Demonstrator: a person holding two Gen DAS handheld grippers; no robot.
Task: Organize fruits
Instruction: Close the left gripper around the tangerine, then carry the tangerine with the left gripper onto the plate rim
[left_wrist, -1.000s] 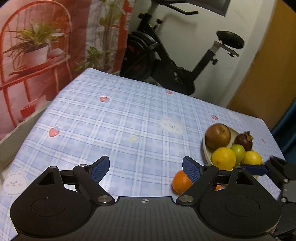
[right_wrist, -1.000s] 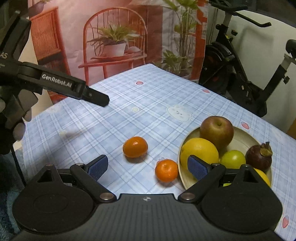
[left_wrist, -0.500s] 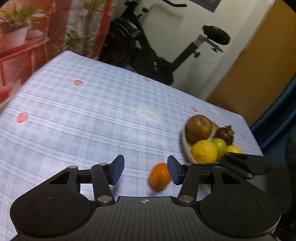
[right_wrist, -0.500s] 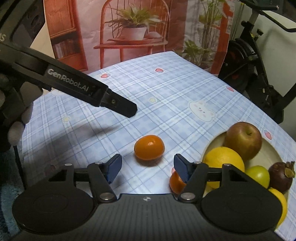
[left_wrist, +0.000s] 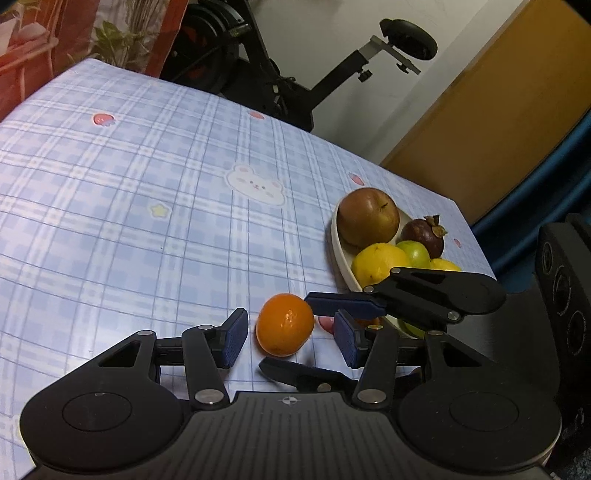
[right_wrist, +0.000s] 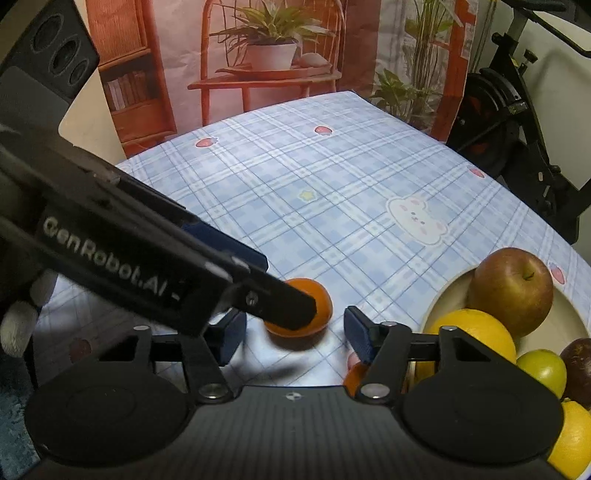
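Note:
An orange tangerine (left_wrist: 284, 324) lies on the blue plaid tablecloth, and shows in the right wrist view (right_wrist: 320, 302) too. My left gripper (left_wrist: 290, 338) is open with the tangerine between its blue pads, apart from them. My right gripper (right_wrist: 293, 338) is open, close behind the same tangerine; its fingers (left_wrist: 347, 304) cross the left wrist view. A second tangerine (right_wrist: 355, 376) lies mostly hidden behind my right finger. A cream bowl (left_wrist: 338, 243) at the right holds a brown apple (left_wrist: 367, 217), a yellow orange (left_wrist: 378, 262), a green fruit (left_wrist: 417, 253) and a mangosteen (left_wrist: 424, 234).
An exercise bike (left_wrist: 280, 66) stands behind the table's far edge. A printed backdrop with a chair and plant (right_wrist: 266, 59) hangs at the far left. The table's right edge (left_wrist: 476, 251) lies just past the bowl. The left gripper's body (right_wrist: 129, 243) crosses the right wrist view.
Both grippers have moved in on the loose tangerine. The left gripper now has it between its pads. The right gripper swung left and closer, hiding most of the second tangerine.

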